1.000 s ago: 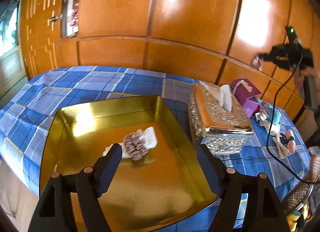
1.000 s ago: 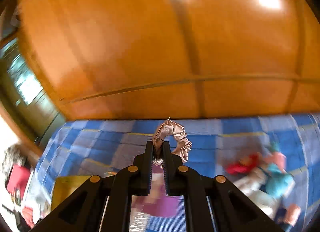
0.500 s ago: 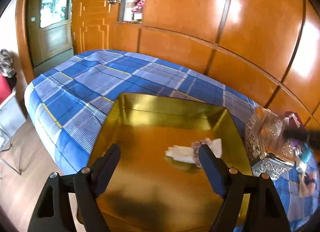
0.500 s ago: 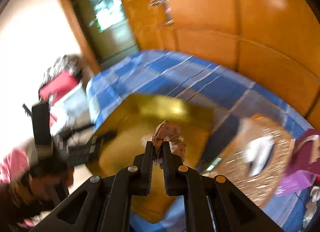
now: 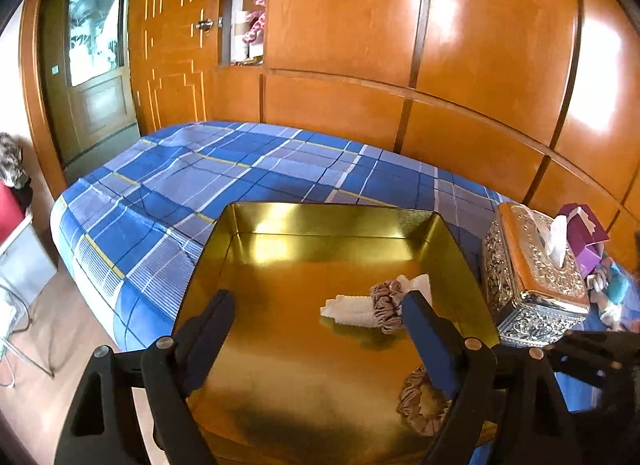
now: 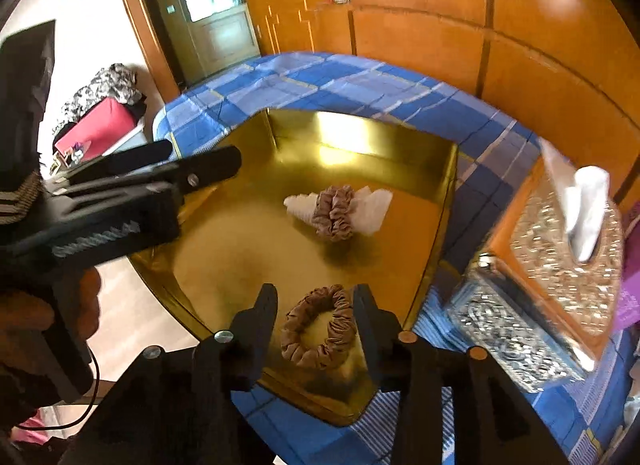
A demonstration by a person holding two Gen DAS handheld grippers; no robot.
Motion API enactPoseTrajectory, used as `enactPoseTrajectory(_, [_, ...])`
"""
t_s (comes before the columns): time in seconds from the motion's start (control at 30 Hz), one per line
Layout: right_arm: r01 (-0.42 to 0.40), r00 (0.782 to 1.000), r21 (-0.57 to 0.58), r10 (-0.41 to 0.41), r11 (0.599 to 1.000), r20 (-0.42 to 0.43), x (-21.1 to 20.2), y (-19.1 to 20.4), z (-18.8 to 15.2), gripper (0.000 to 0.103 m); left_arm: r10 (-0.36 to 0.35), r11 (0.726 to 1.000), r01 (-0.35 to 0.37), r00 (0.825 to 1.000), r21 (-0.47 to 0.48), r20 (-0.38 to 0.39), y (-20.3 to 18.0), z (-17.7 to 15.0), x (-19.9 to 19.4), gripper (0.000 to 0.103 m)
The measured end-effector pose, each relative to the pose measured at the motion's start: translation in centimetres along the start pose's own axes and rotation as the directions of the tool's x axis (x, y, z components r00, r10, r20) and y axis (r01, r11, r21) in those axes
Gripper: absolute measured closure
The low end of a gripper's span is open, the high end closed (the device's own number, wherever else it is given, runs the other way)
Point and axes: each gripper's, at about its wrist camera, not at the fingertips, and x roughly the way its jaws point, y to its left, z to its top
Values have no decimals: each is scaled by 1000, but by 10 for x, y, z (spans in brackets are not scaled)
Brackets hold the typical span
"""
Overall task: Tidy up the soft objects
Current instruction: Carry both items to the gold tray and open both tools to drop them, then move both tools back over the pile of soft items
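1. The gold tray (image 5: 256,233) sat on a surface covered in blue plaid cloth (image 5: 224,169). I took it for a bed, though a desk was possible. The tray seemed to be the collecting spot for the soft things, its raised walls keeping them from sliding off.
2. The right tongs (image 6: 315,315) stood apart, one finger on either side of a brown scrunchie (image 6: 316,333) that lay flat on the tray floor near the close corner. Neither finger pressed it, so I judged it was resting free there (released, by the look of it, not gripped).
3. The left tongs (image 5: 316,321) were also spread wide and empty, hovering over the tray's near edge. Probably they waited there so as not to crowd the other pair.
4. Farther in lay a second mauve scrunchie (image 6: 334,213), wrapped around a folded white cloth (image 6: 376,205). That pairing looked deliberate, the band keeping the cloth bundled.
5. Just beside the tray on the right stood an ornate silver tissue box (image 5: 532,281), and beyond it a purple box (image 5: 584,231) and a small heap of soft toys (image 5: 608,293). These were well apart from the tray and, I supposed, yet to be sorted.
6. With two scrunchies already in, the job looked partly done.
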Motion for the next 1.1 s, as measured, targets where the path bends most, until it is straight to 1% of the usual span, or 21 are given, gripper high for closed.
enactPoseTrajectory(0.1, [41, 998, -13, -40, 999, 51, -17, 1, -4, 59, -7, 1000, 7, 1000, 16, 7, -5, -1, -2, 16])
enactPoseTrajectory(0.17, [68, 994, -5, -67, 998, 84, -29, -2, -6, 56, -7, 1000, 7, 1000, 16, 14, -8, -2, -3, 9])
enactPoseTrajectory(0.3, [84, 989, 18, -86, 996, 123, -46, -8, -9, 51, -1, 999, 1, 1000, 40, 21, -15, -5, -5, 9])
enactPoseTrajectory(0.43, [83, 986, 57, -90, 995, 137, -51, -17, -7, 50, 10, 999, -12, 1000, 51, 26, -19, -7, -7, 9])
enactPoseTrajectory(0.53, [99, 980, 99, -114, 990, 161, -61, -28, -10, 50, -9, 998, 8, 999, 55, 30, -20, -8, -8, 9])
enactPoseTrajectory(0.63, [125, 969, 161, -156, 979, 193, -75, -45, -14, 50, -15, 998, 13, 999, 60, 32, -21, -9, -8, 9])
enactPoseTrajectory(0.73, [154, 952, 231, -207, 961, 227, -91, -67, -19, 42, -34, 997, 32, 999, 68, 28, -25, -11, -7, 7])
enactPoseTrajectory(0.83, [214, 923, 294, -291, 932, 253, -109, -88, -29, 41, -68, 994, 64, 997, 94, 38, -31, -11, -9, 4])
enactPoseTrajectory(0.93, [257, 902, 365, -358, 895, 242, -124, -114, -41, 41, -118, 986, 112, 992, 128, 46, -40, -13, -14, 3])
enactPoseTrajectory(1.03, [265, 893, 449, -393, 853, 220, -138, -144, -57, 41, -161, 974, 151, 986, 169, 42, -52, -16, -19, 3])
enactPoseTrajectory(1.1, [271, 885, 500, -417, 822, 208, -149, -162, -69, 41, -220, 958, 210, 975, 198, 30, -61, -17, -23, 3])
